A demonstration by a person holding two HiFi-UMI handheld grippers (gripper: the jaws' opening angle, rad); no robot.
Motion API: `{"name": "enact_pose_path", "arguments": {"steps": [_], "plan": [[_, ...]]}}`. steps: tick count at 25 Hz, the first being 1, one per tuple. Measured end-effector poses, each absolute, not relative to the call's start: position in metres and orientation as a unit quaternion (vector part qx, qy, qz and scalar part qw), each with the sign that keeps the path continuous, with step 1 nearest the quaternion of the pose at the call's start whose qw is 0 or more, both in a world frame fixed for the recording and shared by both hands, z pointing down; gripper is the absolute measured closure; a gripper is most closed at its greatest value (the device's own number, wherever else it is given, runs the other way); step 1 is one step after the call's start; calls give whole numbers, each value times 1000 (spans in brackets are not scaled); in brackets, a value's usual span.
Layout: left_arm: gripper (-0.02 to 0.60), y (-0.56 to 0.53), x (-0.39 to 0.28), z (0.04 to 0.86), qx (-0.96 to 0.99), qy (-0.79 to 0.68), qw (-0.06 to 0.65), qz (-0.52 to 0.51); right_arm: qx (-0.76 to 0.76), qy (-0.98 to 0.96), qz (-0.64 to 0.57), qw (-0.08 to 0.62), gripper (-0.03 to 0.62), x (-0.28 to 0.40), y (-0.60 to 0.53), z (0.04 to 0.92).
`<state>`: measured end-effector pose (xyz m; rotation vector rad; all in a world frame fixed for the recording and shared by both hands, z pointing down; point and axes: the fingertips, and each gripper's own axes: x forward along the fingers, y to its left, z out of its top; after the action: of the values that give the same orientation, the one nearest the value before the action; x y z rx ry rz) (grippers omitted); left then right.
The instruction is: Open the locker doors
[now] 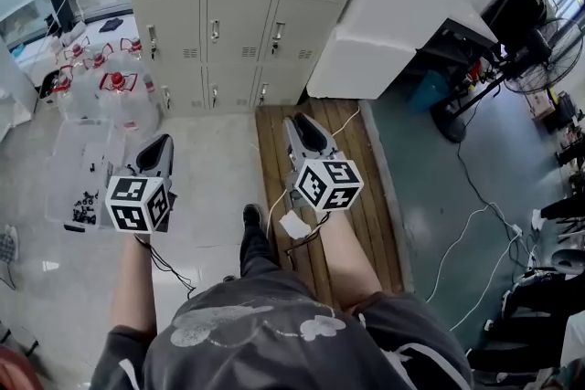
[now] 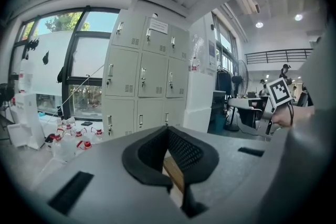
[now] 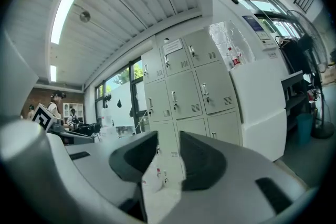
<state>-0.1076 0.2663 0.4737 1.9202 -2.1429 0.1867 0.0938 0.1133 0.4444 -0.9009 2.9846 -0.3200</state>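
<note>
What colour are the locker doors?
The locker doors are a plain pale grey-beige, no pattern. They show best in the left gripper view.

Left tongs (image 1: 164,142) closed, right tongs (image 1: 301,121) ajar.

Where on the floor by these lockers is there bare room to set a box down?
Free: the pale tiled floor between the water bottles and the wooden platform, right up to the lockers; the platform's right planks too. Crowded: clear bins on the left, cables on the right.
</note>
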Motion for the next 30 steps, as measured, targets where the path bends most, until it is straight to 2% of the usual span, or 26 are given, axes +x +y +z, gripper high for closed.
{"name": "enact_pose_path", "arguments": {"steps": [1, 2, 4, 16, 30], "plan": [[574, 254, -111, 471, 662, -736, 125, 65, -283, 954, -101, 5, 404, 89, 100, 442], [574, 242, -116, 469, 662, -736, 123, 66, -280, 955, -102, 5, 320, 83, 87, 441], [574, 216, -128, 465, 661, -738, 121, 65, -279, 955, -99, 0, 291, 72, 57, 440], [574, 50, -184, 430, 651, -749, 107, 60, -299, 948, -110, 9, 267, 28, -122, 417], [574, -78, -207, 353, 652, -755, 58, 38, -268, 961, -42, 59, 267, -20, -232, 329]]}}
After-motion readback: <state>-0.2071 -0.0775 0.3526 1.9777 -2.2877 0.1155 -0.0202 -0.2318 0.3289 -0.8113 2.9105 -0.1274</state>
